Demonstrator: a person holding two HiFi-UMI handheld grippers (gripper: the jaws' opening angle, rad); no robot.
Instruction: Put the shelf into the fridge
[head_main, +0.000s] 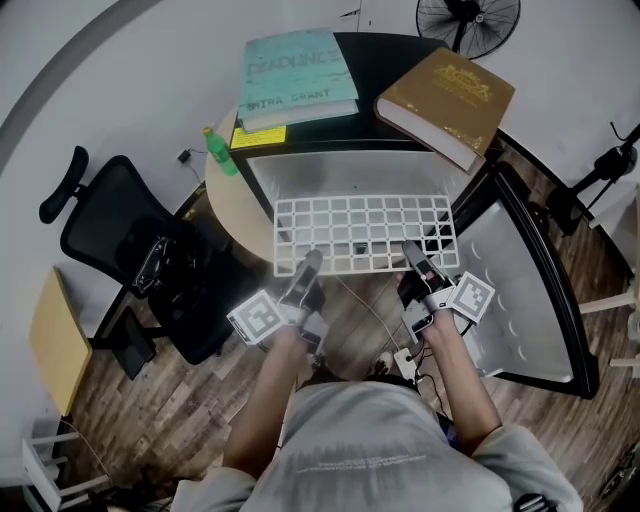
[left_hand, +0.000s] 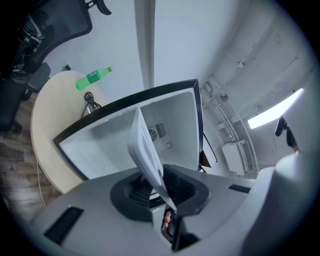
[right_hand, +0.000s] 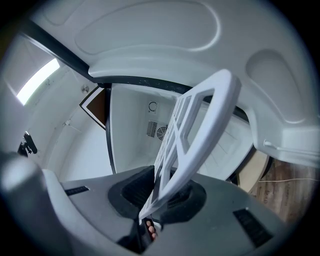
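Left claw (head_main: 310, 262): jaws closed narrowly on the near edge of the shelf (head_main: 362, 232), left of centre, with the rim pinched between the pads. Right claw (head_main: 415, 255): the same grip on the same edge, further right. The shelf, a white grid, is held roughly level at the mouth of the fridge (head_main: 335, 172), far edge at the opening and not yet seated. Whether it meets any side ledge cannot be determined. The door (head_main: 520, 290) stands open at right. Two books (head_main: 298, 72) lie on the fridge top, and a green bottle (head_main: 221, 150) lies on the round bench (head_main: 235, 215) at left. Assessment: advance both claws together, keep the shelf square and level, and release only once it is supported.
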